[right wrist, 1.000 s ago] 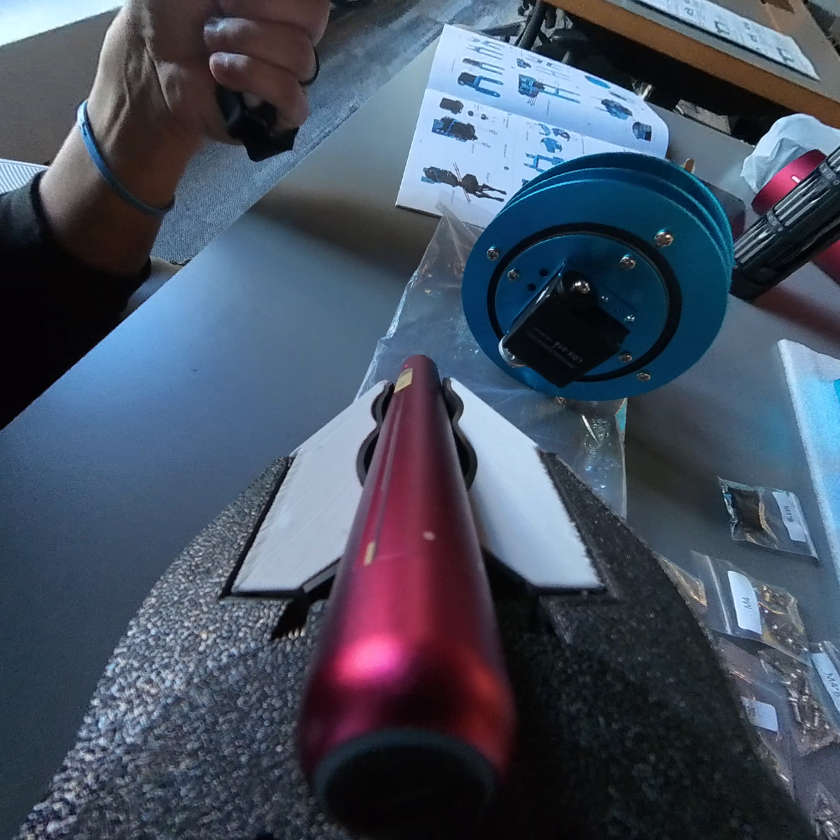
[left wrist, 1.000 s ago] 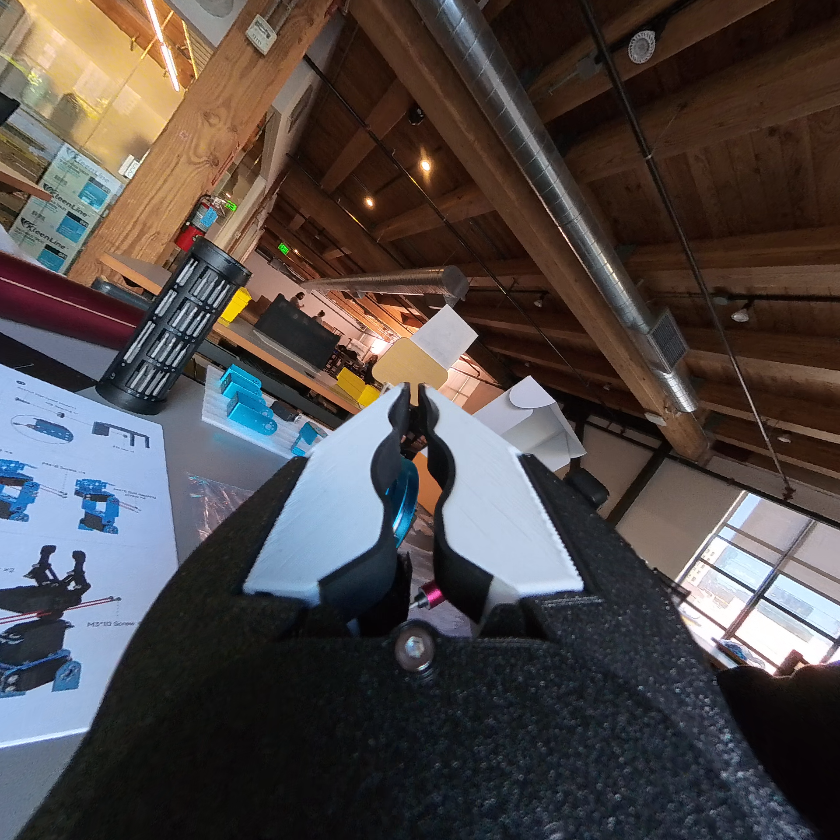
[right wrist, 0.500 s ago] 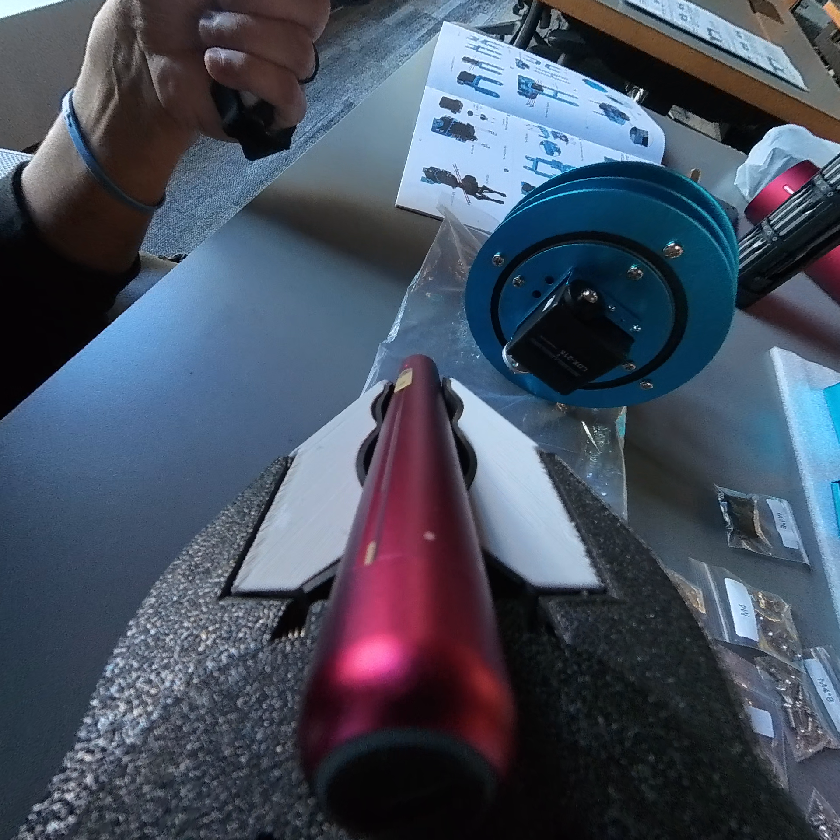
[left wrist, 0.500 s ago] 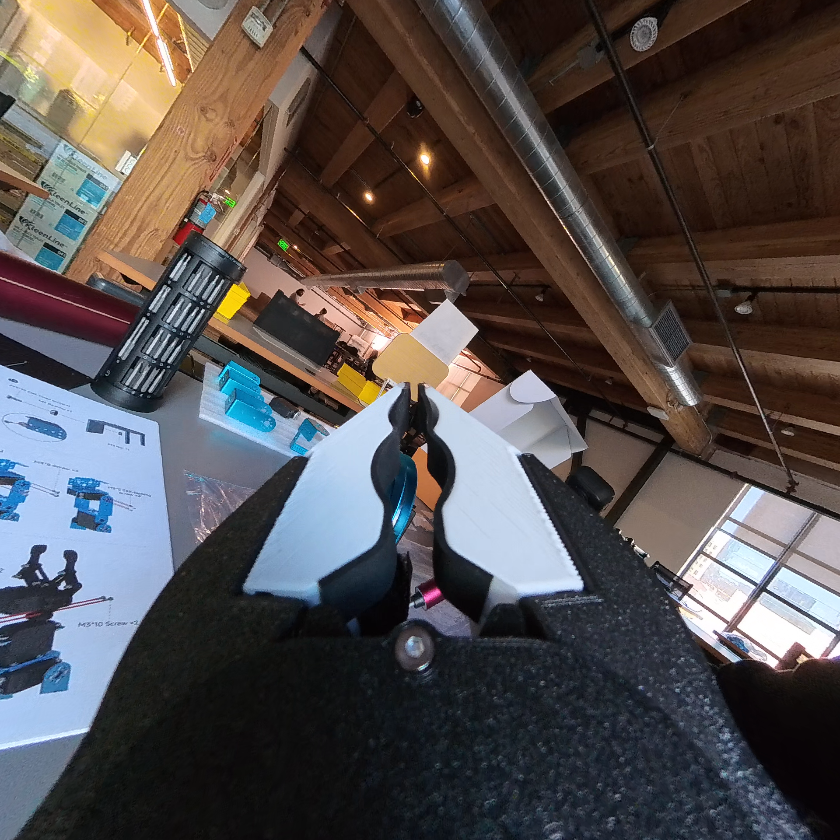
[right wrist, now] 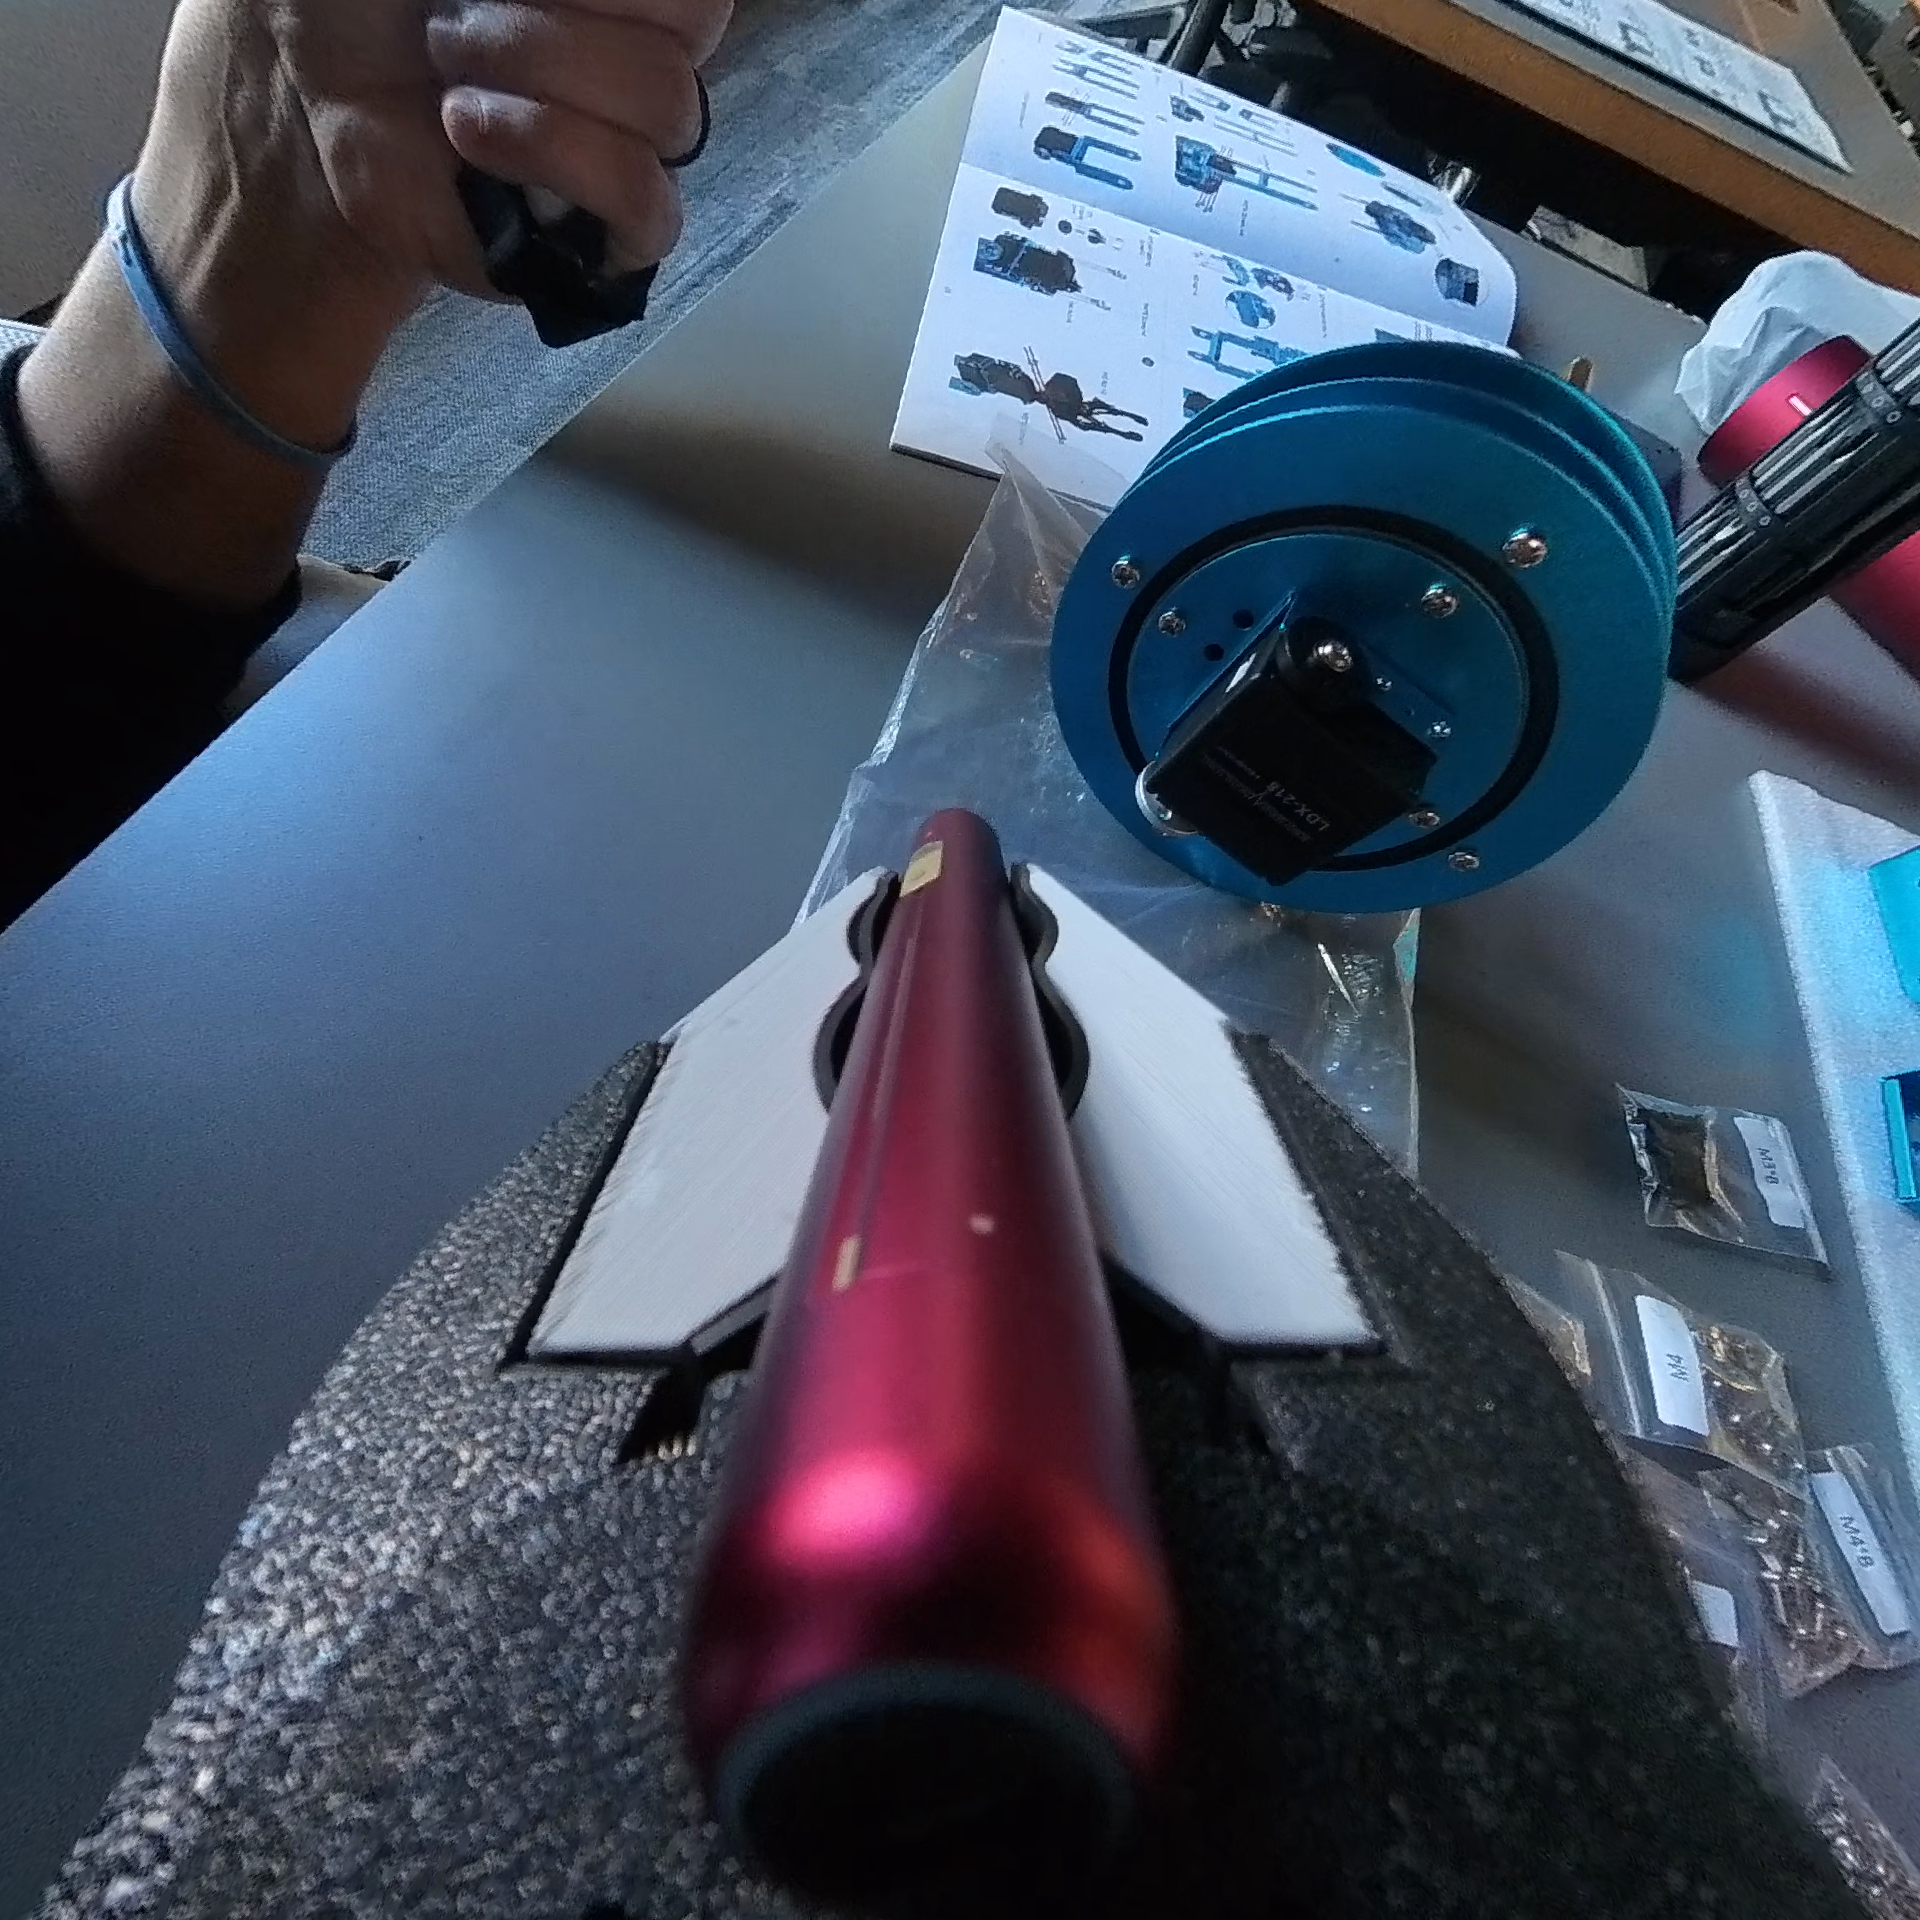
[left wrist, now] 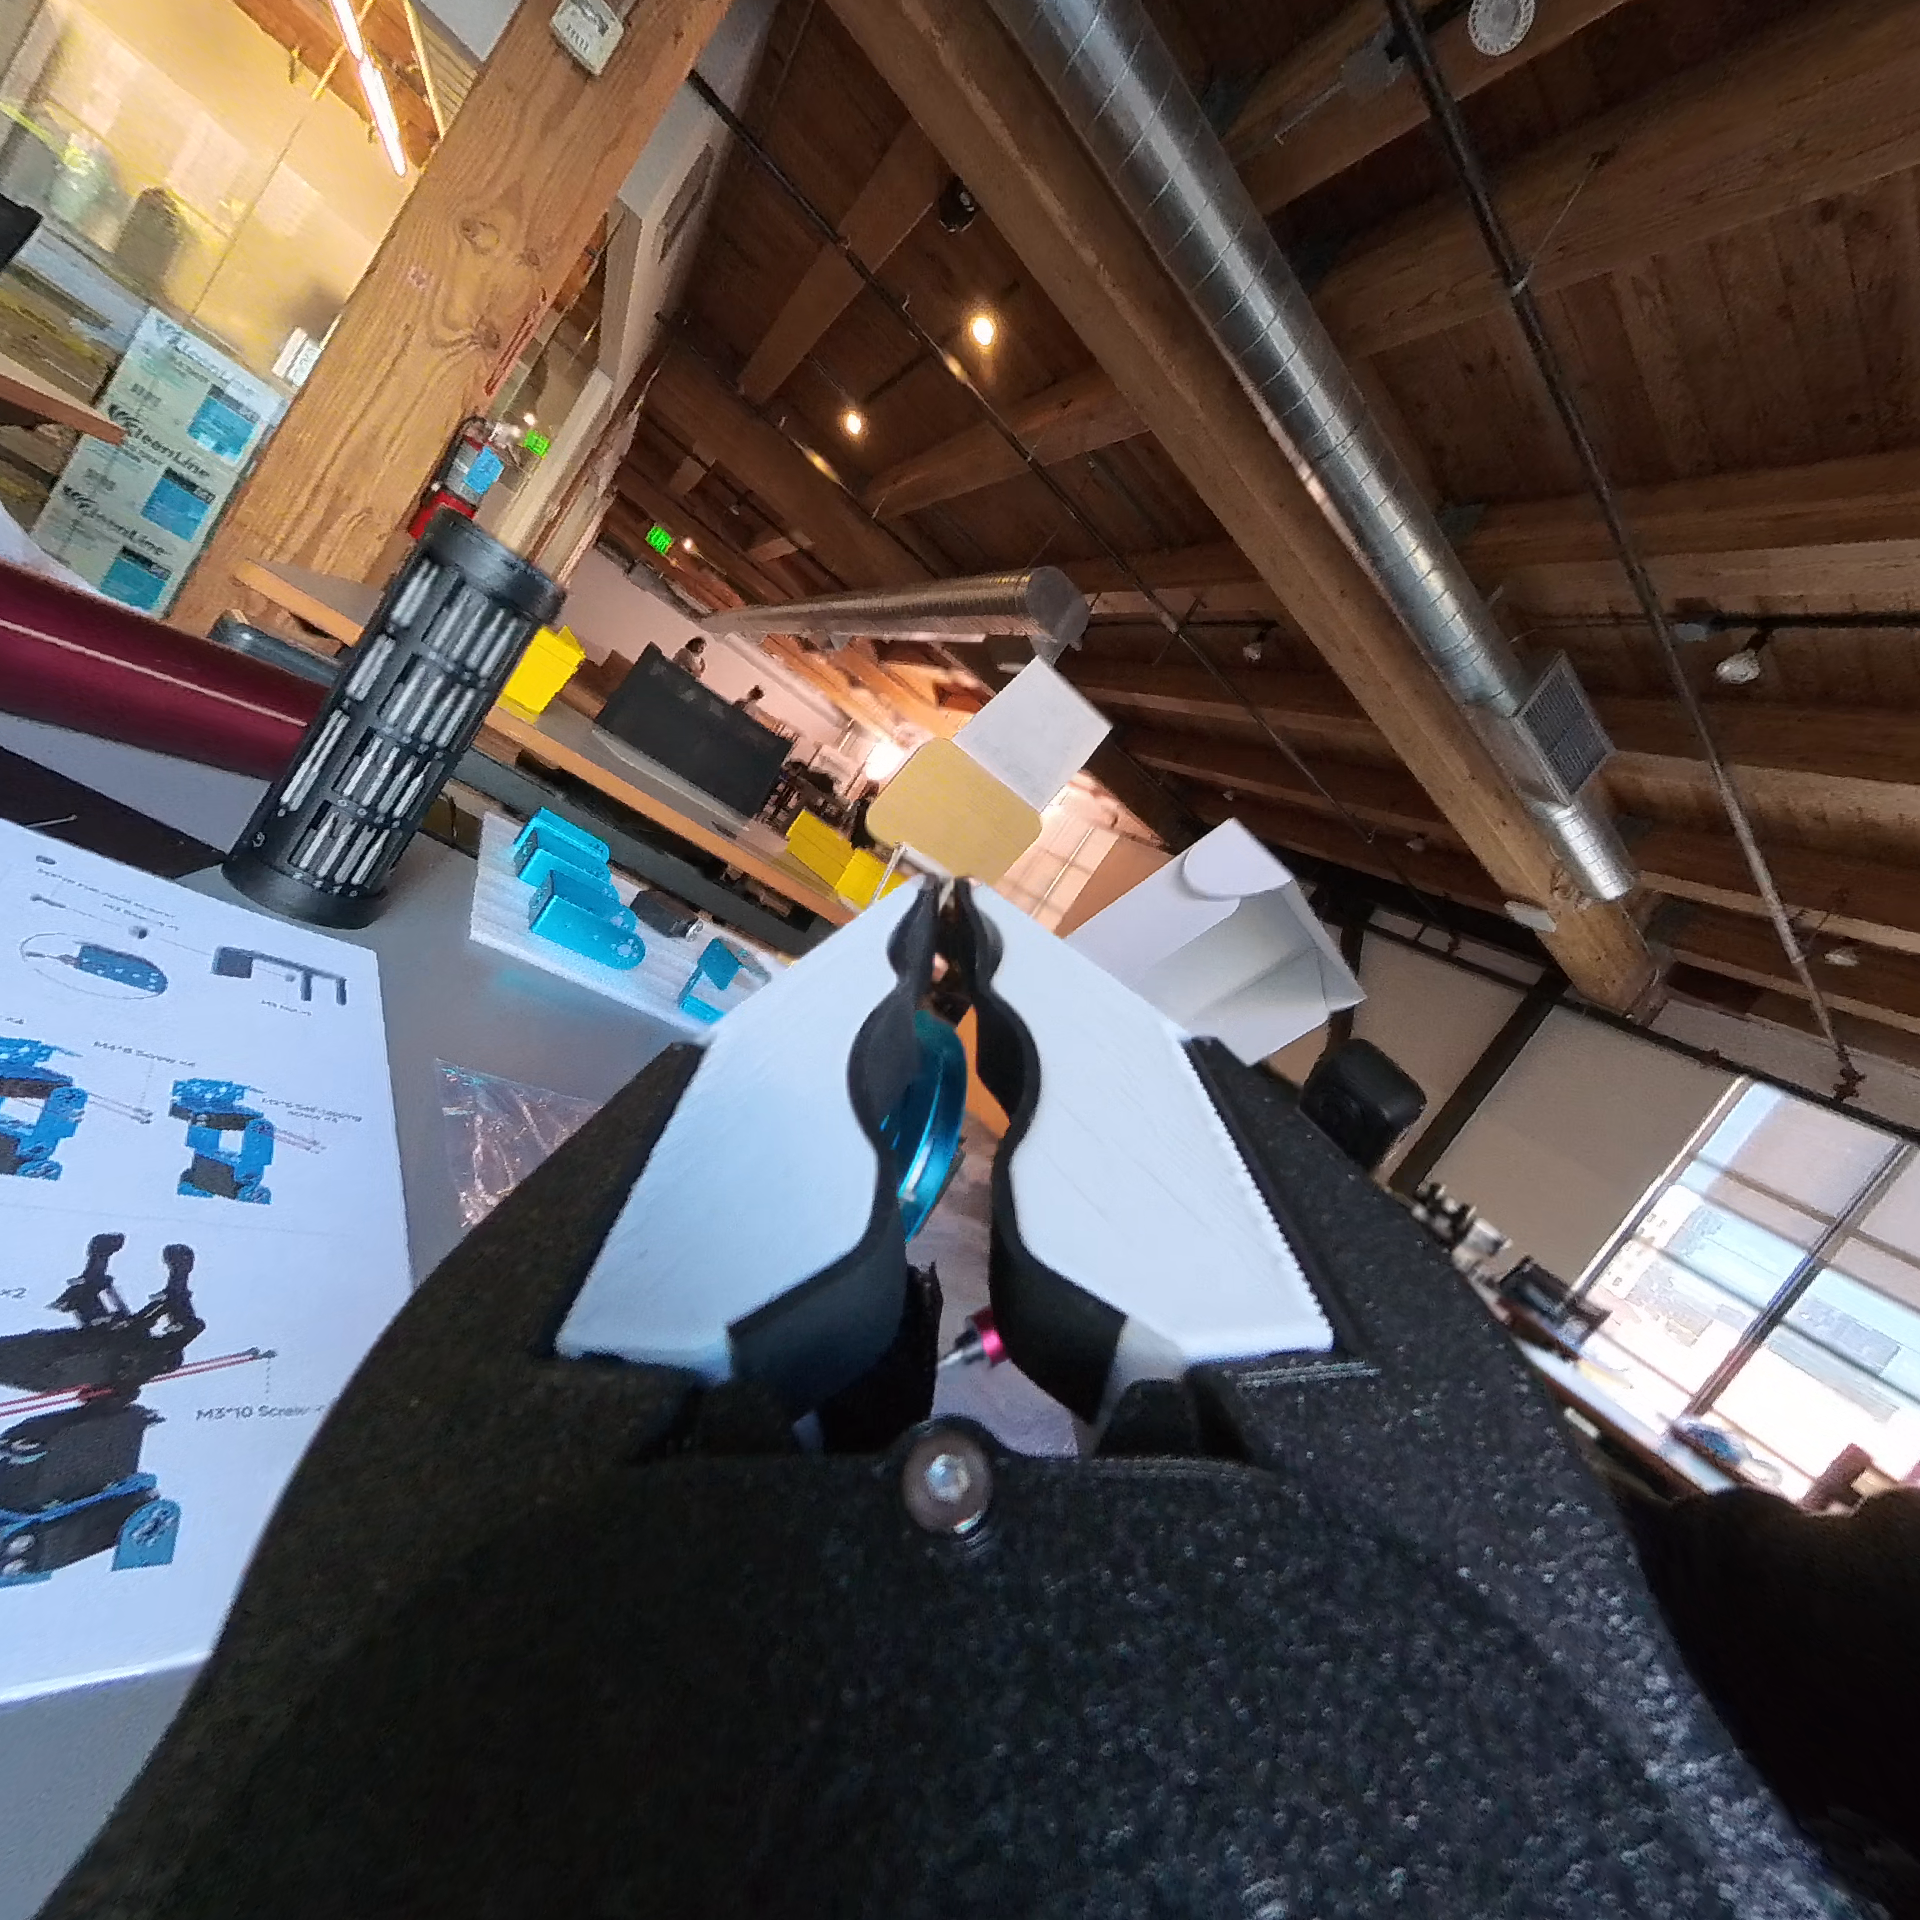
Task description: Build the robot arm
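Note:
My right gripper (right wrist: 951,894) is shut on a red pen-shaped screwdriver (right wrist: 935,1247) that points forward along its fingers. Just beyond its front end, a blue disc assembly (right wrist: 1164,665) stands on edge on a clear plastic bag (right wrist: 987,644), with a black servo (right wrist: 1288,790) on its face. My left gripper (left wrist: 940,899) is shut and tilted up towards the ceiling. A small gold and white tab (left wrist: 951,821) sits right at its tips. The blue disc (left wrist: 925,1122) and the screwdriver's tip (left wrist: 977,1345) show through the gap between its fingers.
An open instruction booklet (right wrist: 1143,239) lies on the grey table; it also shows in the left wrist view (left wrist: 156,1039). A black bit holder (left wrist: 395,717), a white foam tray of blue brackets (left wrist: 551,914) and screw packets (right wrist: 1704,1382) lie around. A hand (right wrist: 364,135) is at top left. Spacing between my two grippers at the tips: around 20 cm. To reach the black servo (right wrist: 1288,790) in a straight line is about 6 cm for my right fingers, about 20 cm for my left.
Both views drift only slightly. The hand has shifted a little in the right wrist view. Both grips are unchanged.

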{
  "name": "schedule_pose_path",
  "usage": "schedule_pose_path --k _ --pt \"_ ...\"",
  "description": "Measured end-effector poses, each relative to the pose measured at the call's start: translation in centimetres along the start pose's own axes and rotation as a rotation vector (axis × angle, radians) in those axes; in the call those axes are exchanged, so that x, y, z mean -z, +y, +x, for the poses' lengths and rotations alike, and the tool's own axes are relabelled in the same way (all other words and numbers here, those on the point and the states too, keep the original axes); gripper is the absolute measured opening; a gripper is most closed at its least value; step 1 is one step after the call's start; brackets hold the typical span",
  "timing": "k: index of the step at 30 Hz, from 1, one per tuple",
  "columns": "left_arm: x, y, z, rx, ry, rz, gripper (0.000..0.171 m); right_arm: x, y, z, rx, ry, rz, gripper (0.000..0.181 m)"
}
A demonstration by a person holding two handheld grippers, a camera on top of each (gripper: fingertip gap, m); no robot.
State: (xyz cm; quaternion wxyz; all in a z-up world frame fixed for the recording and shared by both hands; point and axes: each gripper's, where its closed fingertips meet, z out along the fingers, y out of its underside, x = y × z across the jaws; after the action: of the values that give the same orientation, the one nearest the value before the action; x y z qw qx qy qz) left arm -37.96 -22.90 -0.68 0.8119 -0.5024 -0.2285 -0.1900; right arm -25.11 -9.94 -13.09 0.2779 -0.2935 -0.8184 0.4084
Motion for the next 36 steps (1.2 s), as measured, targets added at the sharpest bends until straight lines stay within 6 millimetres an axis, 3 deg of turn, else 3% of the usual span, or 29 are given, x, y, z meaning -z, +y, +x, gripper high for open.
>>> schedule_pose_path --k 5,9,14,21,24,30,33,34,36 --pt "-0.9 2.7 -0.5 -0.139 -0.067 -0.155 0.002 0.8 0.7 0.6 -0.093 -0.016 -0.01 0.022" --pt "-1.3 2.9 1.0 -0.173 -0.022 -0.146 0.002 1.7 1.3 1.2 -0.125 0.001 -0.007 0.023" --pt "-1.5 3.9 0.3 -0.274 -0.073 -0.202 0.002 2.3 0.9 1.4 -0.12 0.004 0.005 0.022" --pt "-1.0 11.8 3.9 -0.808 0.123 -0.501 0.016 4.3 -3.7 0.9 -0.346 -0.155 0.244 0.023" --pt "-1.5 14.0 4.5 -0.823 0.145 -0.575 0.022 5.2 -5.4 1.0 -0.439 -0.209 0.341 0.021" --pt "-3.3 14.1 6.4 -0.747 0.204 -0.473 0.02 6.7 -7.6 1.1 -0.507 -0.255 0.461 0.032" --pt "-3.6 14.2 6.8 -0.767 0.208 -0.455 0.019 6.7 -7.9 0.8 -0.506 -0.27 0.46 0.022" --pt "-3.7 14.2 7.1 -0.767 0.214 -0.442 0.017 6.7 -8.0 0.7 -0.502 -0.27 0.461 0.031" --pt "-3.9 13.9 7.4 -0.759 0.215 -0.416 0.01 6.6 -8.2 0.4 -0.502 -0.282 0.462 0.022"
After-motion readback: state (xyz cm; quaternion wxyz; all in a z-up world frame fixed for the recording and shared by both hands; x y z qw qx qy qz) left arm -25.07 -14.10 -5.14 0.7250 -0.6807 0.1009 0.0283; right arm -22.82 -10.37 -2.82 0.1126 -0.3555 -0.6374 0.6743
